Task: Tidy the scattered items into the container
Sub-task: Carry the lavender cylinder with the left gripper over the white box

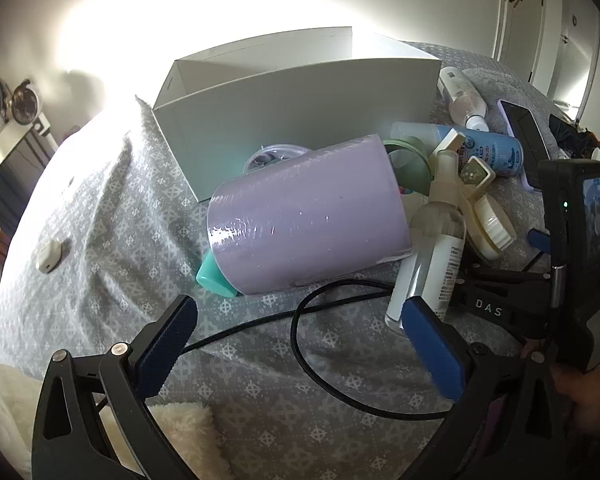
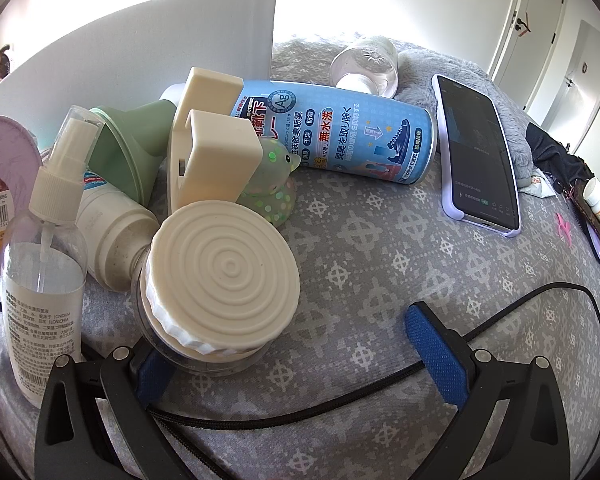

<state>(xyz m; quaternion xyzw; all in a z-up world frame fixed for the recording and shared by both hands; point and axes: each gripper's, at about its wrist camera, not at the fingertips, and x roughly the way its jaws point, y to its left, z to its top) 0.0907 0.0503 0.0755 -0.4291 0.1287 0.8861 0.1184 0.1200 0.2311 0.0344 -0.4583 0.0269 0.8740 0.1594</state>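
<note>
Both claws gape released: left gripper near the lilac cup, right gripper beside the cream-lidded jar.

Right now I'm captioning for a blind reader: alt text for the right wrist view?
Open right gripper over a grey patterned bedspread, facing a cream ridged lid, clear spray bottle, blue spray can and phone.

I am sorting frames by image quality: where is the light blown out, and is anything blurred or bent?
Left wrist view: strong backlight washes out the wall above the white box; the purple cup shows small glare streaks. Right wrist view: top is overexposed behind the box; the blue spray can label reads sharply. Both views: fisheye curves the edges, corners dark.
</note>
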